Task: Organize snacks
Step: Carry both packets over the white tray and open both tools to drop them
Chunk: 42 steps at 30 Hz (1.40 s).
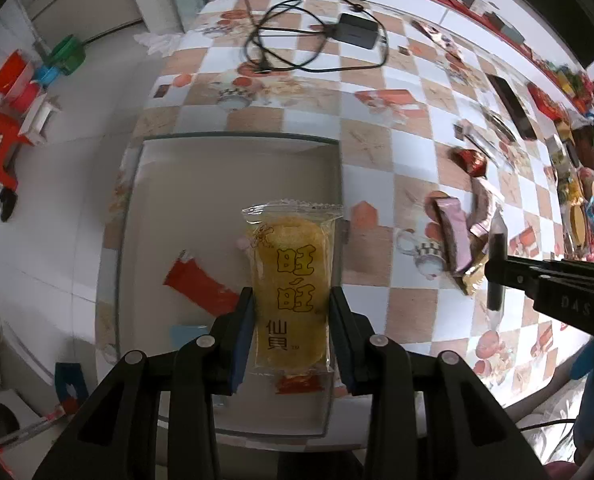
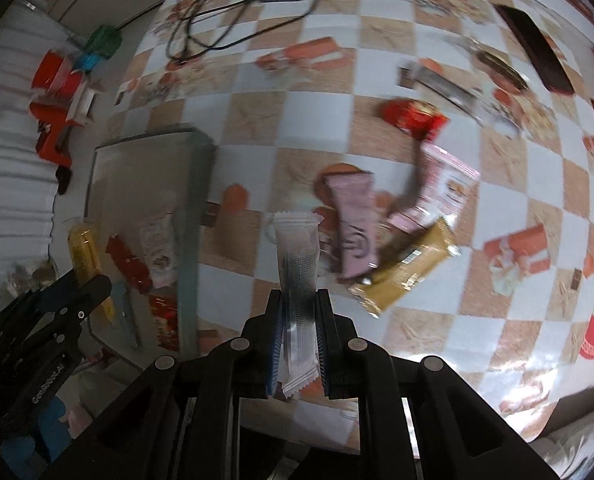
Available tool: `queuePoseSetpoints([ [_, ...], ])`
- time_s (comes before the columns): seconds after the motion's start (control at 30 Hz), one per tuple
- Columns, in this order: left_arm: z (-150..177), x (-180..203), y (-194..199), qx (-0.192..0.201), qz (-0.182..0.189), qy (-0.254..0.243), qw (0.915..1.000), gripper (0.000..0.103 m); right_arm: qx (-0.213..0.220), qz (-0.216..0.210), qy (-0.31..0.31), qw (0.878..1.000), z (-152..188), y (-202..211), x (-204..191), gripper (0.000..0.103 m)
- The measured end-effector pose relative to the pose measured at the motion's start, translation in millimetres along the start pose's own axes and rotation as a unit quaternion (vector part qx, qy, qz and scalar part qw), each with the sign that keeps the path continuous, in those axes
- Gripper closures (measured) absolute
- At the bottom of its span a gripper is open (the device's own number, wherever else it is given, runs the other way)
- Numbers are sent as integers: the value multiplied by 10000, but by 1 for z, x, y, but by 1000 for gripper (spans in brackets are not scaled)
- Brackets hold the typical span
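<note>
Gripping a yellow rice-cracker packet (image 1: 289, 292) between the left gripper (image 1: 291, 304) fingers, above the clear tray (image 1: 233, 138) at the desk's (image 1: 377, 92) left edge. Pinching a white-and-silver snack sachet (image 2: 299, 296) in the right gripper (image 2: 297, 300), fingers closed tight on it, over bare checkered cloth just right of the tray. Lying inside the tray: a red wrapper (image 1: 201, 282). Scattered to the right: a pink bar (image 2: 353, 224), a gold bar (image 2: 407, 266), a red candy (image 2: 413, 114). Farther off, a black adapter with cable (image 1: 357, 30).

I am seeing a yellow rice-cracker packet (image 1: 289, 288), a silver-white wrapper (image 2: 297, 280), a pink bar (image 2: 355, 224), and an orange-and-white chequered tablecloth (image 1: 377, 120).
</note>
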State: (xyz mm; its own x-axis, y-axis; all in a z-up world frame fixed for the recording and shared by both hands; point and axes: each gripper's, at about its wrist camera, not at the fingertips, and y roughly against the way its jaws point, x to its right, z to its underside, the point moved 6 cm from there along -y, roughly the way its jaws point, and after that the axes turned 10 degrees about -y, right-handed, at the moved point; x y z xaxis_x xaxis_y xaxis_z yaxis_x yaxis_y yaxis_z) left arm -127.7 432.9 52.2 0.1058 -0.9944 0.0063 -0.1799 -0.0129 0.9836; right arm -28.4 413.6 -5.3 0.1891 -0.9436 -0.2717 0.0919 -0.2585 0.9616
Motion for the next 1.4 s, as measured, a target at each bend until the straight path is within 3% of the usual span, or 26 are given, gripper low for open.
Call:
queuePoseSetpoints([
  [0.47,8,-53,-5,24,9,569,9984,64,-72,138,651,9978,-6,-10,-67,86],
  [0.93,14,-81,-27,-174,-92,787,9967,64,-260,124,1197,9924,-12,-26,-129,86],
  [1.4,32,-86,-51,-490,-73,830,9953,64,-518,207,1274,9903,-14,-60,-151,86],
])
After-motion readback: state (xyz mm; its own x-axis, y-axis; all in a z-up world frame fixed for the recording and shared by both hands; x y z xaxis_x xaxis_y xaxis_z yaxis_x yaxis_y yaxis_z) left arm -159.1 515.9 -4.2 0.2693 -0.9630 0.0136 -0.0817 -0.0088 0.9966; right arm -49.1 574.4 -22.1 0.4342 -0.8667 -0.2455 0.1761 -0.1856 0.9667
